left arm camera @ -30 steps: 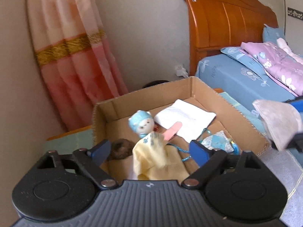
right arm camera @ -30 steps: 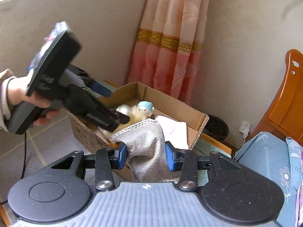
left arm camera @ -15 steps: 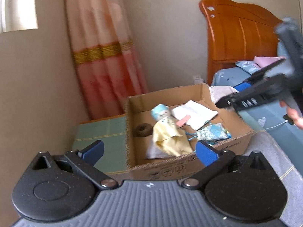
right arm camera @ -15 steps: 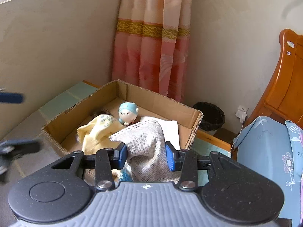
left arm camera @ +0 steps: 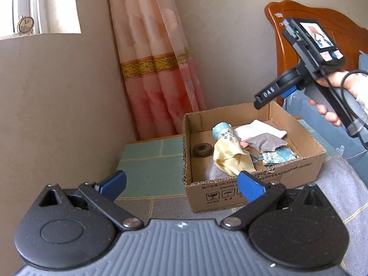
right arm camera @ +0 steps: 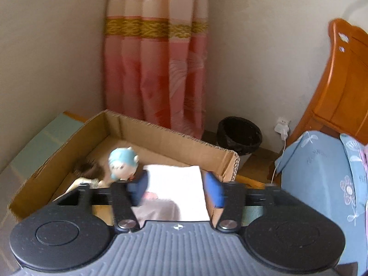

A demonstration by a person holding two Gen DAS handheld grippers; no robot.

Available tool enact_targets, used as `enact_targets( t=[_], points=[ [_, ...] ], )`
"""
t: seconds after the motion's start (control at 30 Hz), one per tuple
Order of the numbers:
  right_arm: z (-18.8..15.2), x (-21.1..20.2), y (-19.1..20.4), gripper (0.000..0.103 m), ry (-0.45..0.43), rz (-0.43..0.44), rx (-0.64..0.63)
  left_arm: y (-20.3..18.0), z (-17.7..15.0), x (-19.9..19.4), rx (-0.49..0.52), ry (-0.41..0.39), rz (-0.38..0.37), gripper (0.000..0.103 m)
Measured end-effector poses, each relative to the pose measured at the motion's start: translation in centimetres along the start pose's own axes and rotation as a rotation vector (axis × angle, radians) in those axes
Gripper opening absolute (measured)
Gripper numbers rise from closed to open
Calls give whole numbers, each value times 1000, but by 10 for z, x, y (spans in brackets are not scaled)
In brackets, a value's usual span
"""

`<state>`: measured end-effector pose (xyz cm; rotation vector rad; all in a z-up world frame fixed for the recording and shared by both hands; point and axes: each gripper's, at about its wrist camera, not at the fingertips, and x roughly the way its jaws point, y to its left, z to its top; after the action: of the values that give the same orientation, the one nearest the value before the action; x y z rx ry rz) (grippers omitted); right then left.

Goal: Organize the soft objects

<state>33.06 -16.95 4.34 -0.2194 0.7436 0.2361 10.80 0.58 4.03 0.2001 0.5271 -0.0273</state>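
Observation:
An open cardboard box [left arm camera: 255, 187] stands on a low surface. In it lie a doll with a blue cap and yellow dress [left arm camera: 226, 151], a white cloth [left arm camera: 260, 128], a grey pouch [left arm camera: 264, 143], a blue patterned pouch [left arm camera: 279, 156] and a dark ring [left arm camera: 202, 150]. My left gripper [left arm camera: 181, 182] is open and empty, held back in front of the box. My right gripper [right arm camera: 176, 189] is open above the box, over the grey pouch [right arm camera: 158, 210] and white cloth [right arm camera: 177, 188]; it also shows in the left wrist view [left arm camera: 273, 94]. The doll's head [right arm camera: 123, 163] is left of it.
A pink curtain [left arm camera: 156, 69] hangs behind the box. A black bin [right arm camera: 239, 135] and a wall plug [right arm camera: 283, 126] stand at the wall. A wooden headboard [right arm camera: 342, 92] and blue bedding [right arm camera: 322, 174] are at the right. A green mat [left arm camera: 149, 161] lies left of the box.
My right gripper has opened and let the grey pouch drop into the box. My left gripper has pulled back away from the box.

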Motion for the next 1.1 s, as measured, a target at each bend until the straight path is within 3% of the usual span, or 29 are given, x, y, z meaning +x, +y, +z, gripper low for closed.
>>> enact_targets(
  t=[0.27, 0.43, 0.73, 1.1],
  points=[
    [-15, -42, 8, 103, -11, -2, 21, -3, 2, -6, -8, 18, 13, 102],
    [-34, -90, 23, 103, 7, -50, 29, -1, 3, -8, -40, 66, 29, 102],
    [-84, -148, 37, 103, 29, -135, 187, 5, 10, -14, -120, 100, 26, 102],
    [-119, -170, 55, 103, 19, -147, 268, -8, 11, -16, -114, 124, -8, 103]
  ],
)
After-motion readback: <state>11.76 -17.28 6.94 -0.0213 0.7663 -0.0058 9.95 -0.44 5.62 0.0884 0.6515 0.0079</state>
